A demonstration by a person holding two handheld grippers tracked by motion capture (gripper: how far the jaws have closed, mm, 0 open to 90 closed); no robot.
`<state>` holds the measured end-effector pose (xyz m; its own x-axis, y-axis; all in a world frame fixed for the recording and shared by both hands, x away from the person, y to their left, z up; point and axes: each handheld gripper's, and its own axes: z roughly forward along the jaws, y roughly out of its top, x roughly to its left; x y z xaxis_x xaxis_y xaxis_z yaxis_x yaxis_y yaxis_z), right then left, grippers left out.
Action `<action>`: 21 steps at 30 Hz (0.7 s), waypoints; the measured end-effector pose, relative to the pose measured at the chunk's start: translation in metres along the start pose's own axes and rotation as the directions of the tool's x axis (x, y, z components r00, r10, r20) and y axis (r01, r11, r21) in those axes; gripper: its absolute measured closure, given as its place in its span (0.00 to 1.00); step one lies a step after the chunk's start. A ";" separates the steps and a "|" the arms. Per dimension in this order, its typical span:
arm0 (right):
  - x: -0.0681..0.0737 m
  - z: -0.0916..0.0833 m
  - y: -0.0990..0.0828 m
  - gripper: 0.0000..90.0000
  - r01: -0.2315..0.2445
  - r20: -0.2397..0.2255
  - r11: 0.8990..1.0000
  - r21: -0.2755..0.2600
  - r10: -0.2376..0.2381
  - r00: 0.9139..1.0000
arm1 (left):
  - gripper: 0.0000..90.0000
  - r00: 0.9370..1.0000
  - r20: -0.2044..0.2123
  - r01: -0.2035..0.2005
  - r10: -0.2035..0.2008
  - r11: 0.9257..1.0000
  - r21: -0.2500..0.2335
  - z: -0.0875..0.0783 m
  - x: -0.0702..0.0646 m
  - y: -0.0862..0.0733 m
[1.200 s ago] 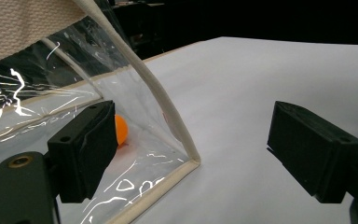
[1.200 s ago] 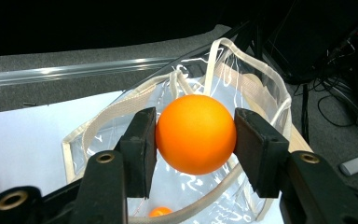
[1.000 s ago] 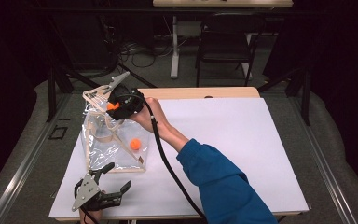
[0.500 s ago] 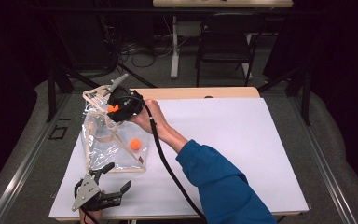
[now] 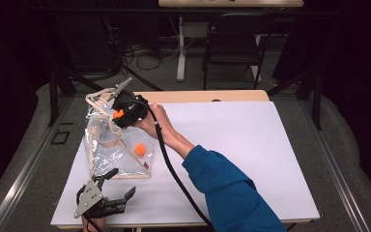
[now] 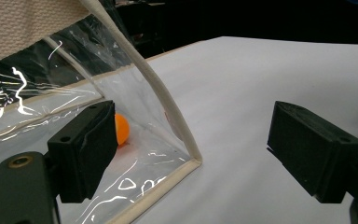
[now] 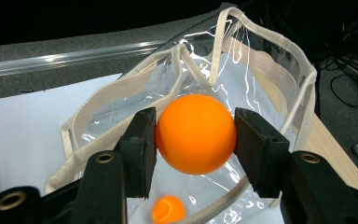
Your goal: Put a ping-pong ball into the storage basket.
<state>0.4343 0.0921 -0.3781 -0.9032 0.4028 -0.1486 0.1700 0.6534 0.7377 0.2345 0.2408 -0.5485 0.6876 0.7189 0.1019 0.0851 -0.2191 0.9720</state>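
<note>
A clear plastic tote bag (image 5: pixel 111 145) with cream webbing trim and handles stands at the table's left. One orange ball (image 5: pixel 140 149) lies inside it on the bottom, seen also through the bag wall (image 6: pixel 121 129) and below the jaws (image 7: pixel 168 210). My right gripper (image 5: pixel 120 114) hangs over the bag's open top, shut on a second orange ball (image 7: pixel 196 134), its pads pressing both sides. My left gripper (image 5: pixel 118 186) rests open near the table's front left edge, its jaws wide apart beside the bag's lower corner (image 6: pixel 193 161) with nothing between them.
The white table top (image 5: pixel 232 145) stretches wide to the right of the bag. A wooden strip (image 5: pixel 207 95) edges the far side. A dark chair (image 5: pixel 234 43) and cables stand on the floor beyond. The right gripper's black cable (image 5: pixel 171 169) trails across the table.
</note>
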 end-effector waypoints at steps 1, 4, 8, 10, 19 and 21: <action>0.000 0.000 0.000 0.56 0.001 0.002 1.000 0.000 -0.001 1.000 | 0.18 1.000 0.000 -0.001 0.001 1.000 0.000 0.000 0.000 0.000; 0.000 -0.001 0.000 0.56 -0.001 0.003 1.000 0.005 0.001 1.000 | 0.18 1.000 0.001 -0.002 0.002 1.000 0.000 0.000 0.000 0.000; 0.000 -0.002 0.000 0.56 0.002 0.003 1.000 0.012 -0.002 1.000 | 0.18 1.000 0.000 -0.002 0.002 1.000 0.001 0.000 0.000 0.000; -0.001 -0.002 0.000 0.56 0.001 0.003 1.000 0.013 -0.001 1.000 | 0.18 1.000 0.000 -0.003 0.003 1.000 0.001 0.000 0.000 0.000; -0.001 -0.003 -0.001 0.42 -0.006 -0.011 1.000 0.007 0.006 1.000 | 0.18 1.000 -0.001 0.000 0.000 1.000 0.000 0.000 0.000 0.000; -0.001 -0.005 -0.002 0.30 -0.010 -0.011 1.000 -0.005 0.010 1.000 | 0.18 1.000 -0.001 0.001 -0.001 1.000 0.000 0.000 0.000 0.000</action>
<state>0.4335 0.0873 -0.3763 -0.9056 0.4023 -0.1342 0.1772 0.6463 0.7422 0.2345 0.2411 -0.5486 0.6868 0.7198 0.1012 0.0860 -0.2186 0.9720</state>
